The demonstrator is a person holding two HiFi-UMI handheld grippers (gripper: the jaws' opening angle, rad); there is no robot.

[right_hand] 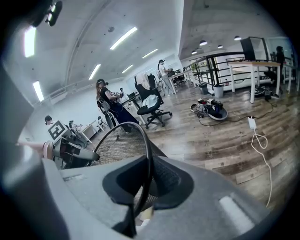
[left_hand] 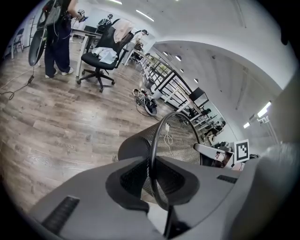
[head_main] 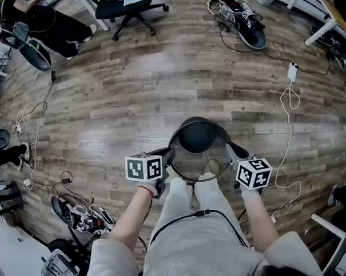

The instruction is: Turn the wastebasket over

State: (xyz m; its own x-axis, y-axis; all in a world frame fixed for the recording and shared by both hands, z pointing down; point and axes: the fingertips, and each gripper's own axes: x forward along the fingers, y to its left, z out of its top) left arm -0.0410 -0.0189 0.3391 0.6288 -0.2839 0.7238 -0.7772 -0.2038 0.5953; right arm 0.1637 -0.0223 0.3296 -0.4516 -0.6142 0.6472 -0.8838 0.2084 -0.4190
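Note:
A black wire-mesh wastebasket [head_main: 188, 165] hangs above the wood floor in front of my legs, its mouth facing up toward me and its dark solid bottom [head_main: 196, 136] seen through it. My left gripper [head_main: 169, 157] is shut on the left side of the rim. My right gripper [head_main: 230, 152] is shut on the right side. In the left gripper view the thin rim [left_hand: 157, 140] runs between the jaws of the left gripper [left_hand: 154, 183], with the mesh wall [left_hand: 180, 136] beyond. In the right gripper view the rim [right_hand: 146, 140] likewise passes through the right gripper [right_hand: 145, 180].
A black office chair [head_main: 130, 10] stands at the far edge of the floor. A tangle of cables and a dark shoe [head_main: 248, 25] lie far right. A white charger [head_main: 292, 72] trails a cord to the right. Cables and gear [head_main: 79, 216] clutter the near left. A person [left_hand: 56, 37] stands far off.

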